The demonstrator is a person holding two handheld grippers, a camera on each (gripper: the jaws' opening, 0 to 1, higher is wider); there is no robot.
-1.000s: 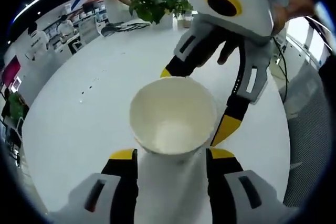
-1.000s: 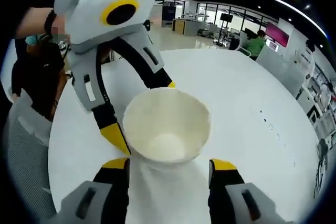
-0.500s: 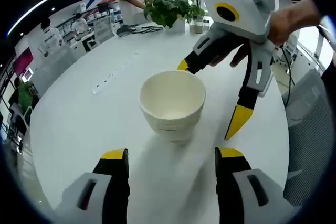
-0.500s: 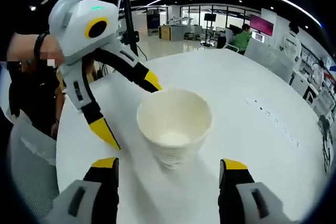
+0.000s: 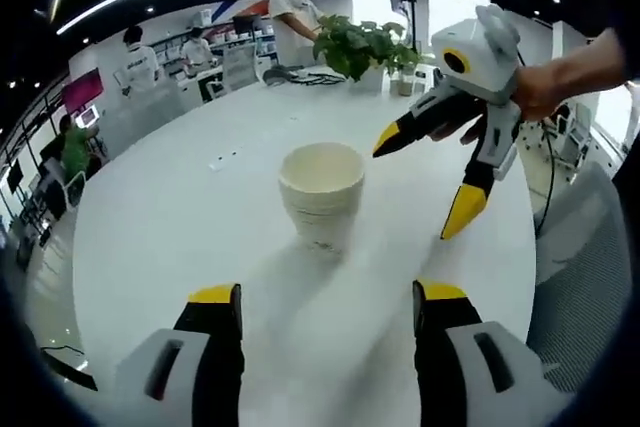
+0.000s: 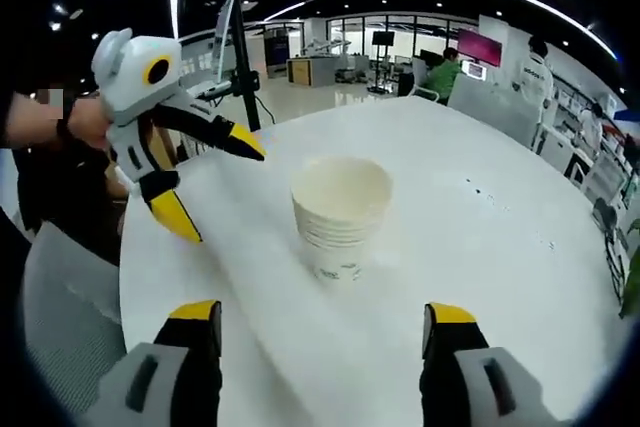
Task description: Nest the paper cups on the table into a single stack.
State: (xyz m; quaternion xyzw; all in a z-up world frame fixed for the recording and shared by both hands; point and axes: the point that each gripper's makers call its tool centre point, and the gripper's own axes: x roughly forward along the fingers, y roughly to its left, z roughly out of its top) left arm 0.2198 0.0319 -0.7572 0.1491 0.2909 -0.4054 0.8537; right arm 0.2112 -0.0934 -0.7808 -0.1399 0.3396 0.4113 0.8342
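A stack of nested white paper cups [image 5: 322,196] stands upright on the white round table [image 5: 160,237], free of both grippers. In the left gripper view my left gripper [image 5: 327,299] is open and well short of the stack. Beyond the stack on the right hangs my right gripper [image 5: 430,179], open, held by a hand. In the right gripper view the stack of cups [image 6: 340,211] stands mid-table, my right gripper [image 6: 319,313] is open below it, and my left gripper [image 6: 210,177] hovers open at the left.
A potted plant [image 5: 362,45] stands at the table's far edge, with people and desks behind it. A grey chair [image 6: 62,307] sits by the table's near left edge in the right gripper view. Small dark marks [image 6: 500,209] dot the tabletop.
Both grippers have let go of the cup stack and drawn back from it. The stack now stands on the table by itself, smaller in both views.
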